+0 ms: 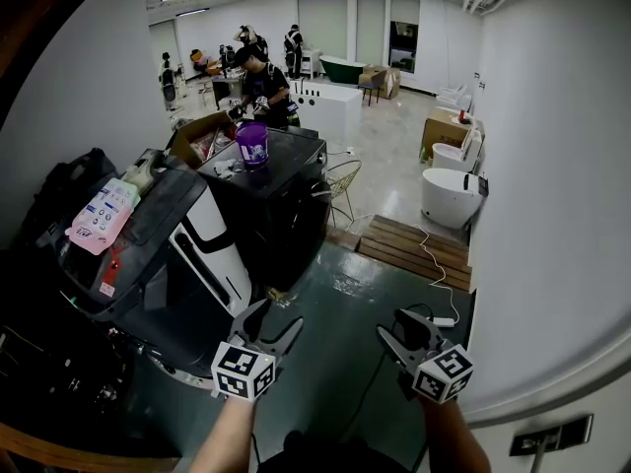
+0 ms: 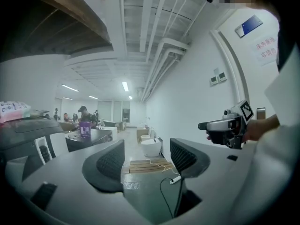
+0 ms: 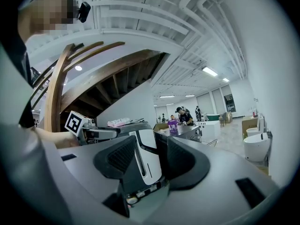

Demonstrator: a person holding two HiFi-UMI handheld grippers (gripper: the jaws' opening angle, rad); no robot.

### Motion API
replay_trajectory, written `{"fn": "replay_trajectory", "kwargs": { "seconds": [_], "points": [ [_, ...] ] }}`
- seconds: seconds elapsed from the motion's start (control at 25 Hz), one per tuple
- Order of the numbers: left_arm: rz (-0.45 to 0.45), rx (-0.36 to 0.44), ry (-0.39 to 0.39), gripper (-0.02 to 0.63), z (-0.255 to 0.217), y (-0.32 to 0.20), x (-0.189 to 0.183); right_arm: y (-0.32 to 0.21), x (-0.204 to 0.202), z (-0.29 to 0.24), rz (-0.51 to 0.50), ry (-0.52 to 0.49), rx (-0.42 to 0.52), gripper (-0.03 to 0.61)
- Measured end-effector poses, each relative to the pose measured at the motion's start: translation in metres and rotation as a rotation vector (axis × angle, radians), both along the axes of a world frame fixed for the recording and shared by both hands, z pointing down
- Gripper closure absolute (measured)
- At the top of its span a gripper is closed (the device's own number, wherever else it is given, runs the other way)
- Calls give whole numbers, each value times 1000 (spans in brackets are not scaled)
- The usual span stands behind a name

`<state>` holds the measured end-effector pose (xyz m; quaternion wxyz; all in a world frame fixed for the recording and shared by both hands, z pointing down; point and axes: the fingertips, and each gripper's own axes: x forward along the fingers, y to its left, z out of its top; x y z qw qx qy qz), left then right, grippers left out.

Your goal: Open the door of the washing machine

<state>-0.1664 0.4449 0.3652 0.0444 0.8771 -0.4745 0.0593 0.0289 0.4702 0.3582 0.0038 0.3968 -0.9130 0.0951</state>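
Where the dark washer (image 1: 163,264) stands low at the left of the head view, its white panel (image 1: 212,244) faces the green floor (image 1: 345,304), and a pink pack (image 1: 102,215) lies on top. Both grippers hover over that floor, clear of the washer. The left gripper (image 1: 273,325) has its jaws wide apart with nothing between them. The right gripper (image 1: 402,331) is parted more narrowly, also empty, and points toward the panel. Behind the washer, a purple cup (image 1: 252,144) sits on a second dark machine (image 1: 286,205).
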Motion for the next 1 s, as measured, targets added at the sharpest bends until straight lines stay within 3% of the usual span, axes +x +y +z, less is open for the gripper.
{"fn": "replay_trajectory", "kwargs": {
  "seconds": [0.2,0.4,0.68,1.0],
  "points": [
    [37,-1,-36,231,4,6,20,3,10,3,15,-8,-8,279],
    [54,-14,-25,222,9,11,43,13,28,10,27,-16,-29,198],
    [79,-14,-30,222,9,22,98,34,79,6,64,-32,-19,149],
    [110,-5,-32,222,10,27,153,54,133,15,99,-57,-42,141]
  ]
}}
